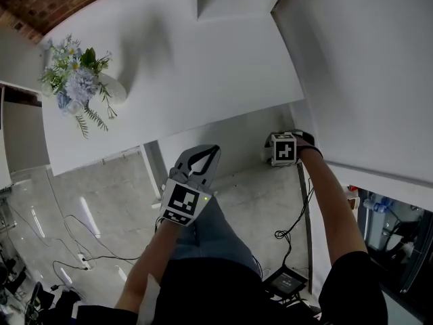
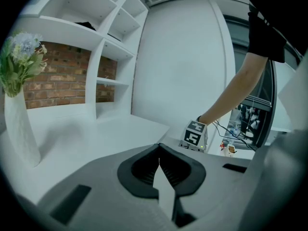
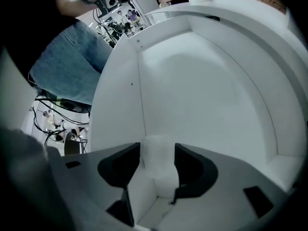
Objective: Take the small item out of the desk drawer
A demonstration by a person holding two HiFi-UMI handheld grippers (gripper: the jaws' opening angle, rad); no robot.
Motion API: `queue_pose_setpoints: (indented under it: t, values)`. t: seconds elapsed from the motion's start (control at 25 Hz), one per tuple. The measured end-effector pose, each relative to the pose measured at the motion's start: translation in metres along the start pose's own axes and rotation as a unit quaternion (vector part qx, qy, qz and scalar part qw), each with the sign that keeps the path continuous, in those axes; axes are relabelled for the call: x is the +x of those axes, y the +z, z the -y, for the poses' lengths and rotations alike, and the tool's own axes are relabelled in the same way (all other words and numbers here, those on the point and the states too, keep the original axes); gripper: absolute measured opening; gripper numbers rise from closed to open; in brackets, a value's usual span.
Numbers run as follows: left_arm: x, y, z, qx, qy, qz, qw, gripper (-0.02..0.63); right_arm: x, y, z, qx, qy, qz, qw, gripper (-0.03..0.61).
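A small white item [image 3: 159, 172] stands on the floor of a white walled box, seemingly the open desk drawer [image 3: 202, 95]. My right gripper [image 3: 158, 147] points steeply down into it, jaws apart, with the item filling the gap between them; no squeeze shows. In the head view only its marker cube shows, so the right gripper [image 1: 284, 149] sits at the front right corner of the white desk [image 1: 203, 66]. My left gripper [image 1: 211, 151] hovers in front of the desk's edge, shut and empty; in its own view the left gripper [image 2: 159, 160] has its jaws meeting in a line.
A white vase of flowers [image 1: 111, 87] stands at the desk's left end. A tall white panel [image 1: 365, 66] rises on the right. White shelves [image 2: 106, 42] stand behind the desk. Cables [image 1: 291, 229] and a black device [image 1: 287, 279] lie on the concrete floor.
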State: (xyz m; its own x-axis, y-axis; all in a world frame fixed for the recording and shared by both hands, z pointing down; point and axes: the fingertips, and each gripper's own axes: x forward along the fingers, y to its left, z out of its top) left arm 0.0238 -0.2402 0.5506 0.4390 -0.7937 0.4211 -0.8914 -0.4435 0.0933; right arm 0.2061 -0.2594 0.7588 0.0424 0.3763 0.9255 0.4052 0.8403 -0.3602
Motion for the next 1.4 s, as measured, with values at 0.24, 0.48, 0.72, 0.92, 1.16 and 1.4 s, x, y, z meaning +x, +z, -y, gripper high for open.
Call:
queue_pose_setpoints:
  t: [0.24,0.48,0.72,0.92,1.16,1.4]
  values:
    - [0.000,-0.003,-0.002,0.002,0.002,-0.006,1.0000,0.009,0.013,-0.001,0.002,0.005,0.026,-0.019,0.999,0.206]
    - [0.001,-0.003,0.000,0.004,0.002,-0.008,1.0000,0.009,0.024,-0.003,0.002,0.009,0.036,-0.024,0.999,0.166]
    - [0.001,-0.003,0.002,0.004,0.002,-0.011,0.9999,0.009,0.021,-0.003,-0.001,0.005,0.042,-0.017,0.999,0.150]
    - [0.002,-0.004,0.001,0.004,0.001,-0.011,0.9999,0.009,0.017,-0.004,-0.001,0.010,0.031,-0.009,0.999,0.146]
    - [0.003,0.005,-0.001,0.013,-0.002,-0.002,0.9999,0.009,-0.007,0.003,0.001,0.023,0.003,0.022,0.999,0.146]
    - [0.005,0.028,-0.010,0.032,-0.005,0.016,0.9993,0.009,-0.068,0.035,0.002,0.075,-0.072,0.136,0.985,0.146]
